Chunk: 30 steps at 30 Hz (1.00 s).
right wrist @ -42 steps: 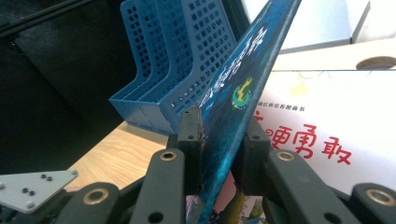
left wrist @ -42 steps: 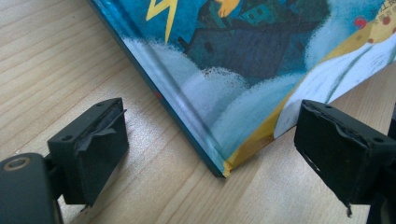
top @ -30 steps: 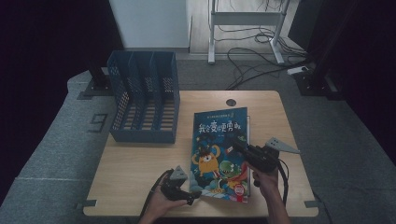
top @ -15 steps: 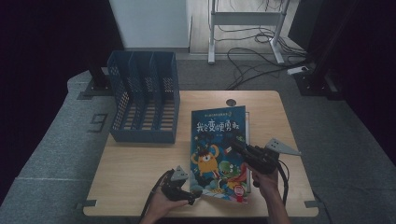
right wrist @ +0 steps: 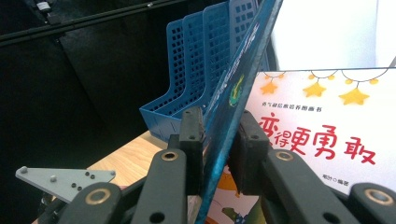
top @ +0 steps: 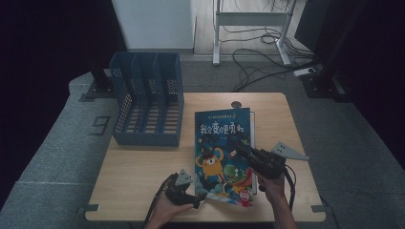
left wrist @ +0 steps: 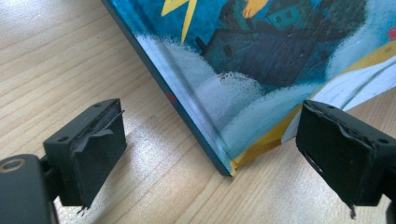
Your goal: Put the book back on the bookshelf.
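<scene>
Two grippers work one picture book [top: 223,151]: the right gripper [right wrist: 219,140] clamps its lifted front cover [right wrist: 238,79]. The left gripper [left wrist: 210,140] stands open around the near-left corner; best press that corner down while the cover swings left.

A light wooden table [top: 143,167] carries two things — a blue slotted file rack [top: 148,102] at its far left and a blue picture book [top: 224,152] near the middle. The two sit just apart.
</scene>
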Each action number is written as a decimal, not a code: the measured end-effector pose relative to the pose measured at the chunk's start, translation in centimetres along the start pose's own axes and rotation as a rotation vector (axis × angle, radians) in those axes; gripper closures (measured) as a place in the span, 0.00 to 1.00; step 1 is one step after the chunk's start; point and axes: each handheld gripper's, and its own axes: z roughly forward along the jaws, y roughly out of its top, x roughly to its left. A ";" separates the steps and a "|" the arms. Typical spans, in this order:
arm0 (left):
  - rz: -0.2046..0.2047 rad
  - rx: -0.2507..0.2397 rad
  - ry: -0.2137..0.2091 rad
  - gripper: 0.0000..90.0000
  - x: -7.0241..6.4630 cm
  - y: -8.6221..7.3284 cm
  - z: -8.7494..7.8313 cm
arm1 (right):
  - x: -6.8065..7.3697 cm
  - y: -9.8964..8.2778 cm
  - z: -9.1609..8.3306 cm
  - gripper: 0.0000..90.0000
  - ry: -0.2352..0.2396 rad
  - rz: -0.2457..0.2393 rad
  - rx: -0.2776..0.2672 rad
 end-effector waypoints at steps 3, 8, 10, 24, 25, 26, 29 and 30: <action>0.003 0.001 -0.005 0.10 0.0 0.0 0.0 | 0.1 0.1 0.0 0.84 -0.006 -0.012 0.001; 0.017 0.010 -0.022 0.12 -0.2 0.0 0.0 | -0.1 0.0 0.0 0.84 -0.017 -0.016 -0.001; 0.025 0.033 -0.041 0.12 -0.4 0.0 0.2 | -0.3 -0.1 0.0 0.84 -0.020 -0.009 -0.001; 0.049 0.065 -0.035 0.12 -1.1 0.1 0.3 | -1.4 -0.5 0.1 0.84 -0.059 0.041 -0.011; 0.057 0.071 -0.028 0.13 -1.2 0.1 0.4 | -1.4 -0.5 0.1 0.84 -0.059 0.043 -0.010; 0.064 0.077 -0.018 0.13 -1.4 0.1 0.6 | -1.4 -0.6 0.1 0.84 -0.062 0.044 -0.010; 0.063 0.070 -0.011 0.14 -1.6 0.1 0.7 | -1.4 -0.6 0.1 0.84 -0.067 0.049 -0.012; 0.058 0.067 -0.005 0.14 -1.5 0.1 0.7 | -1.4 -0.6 0.1 0.84 -0.067 0.049 -0.012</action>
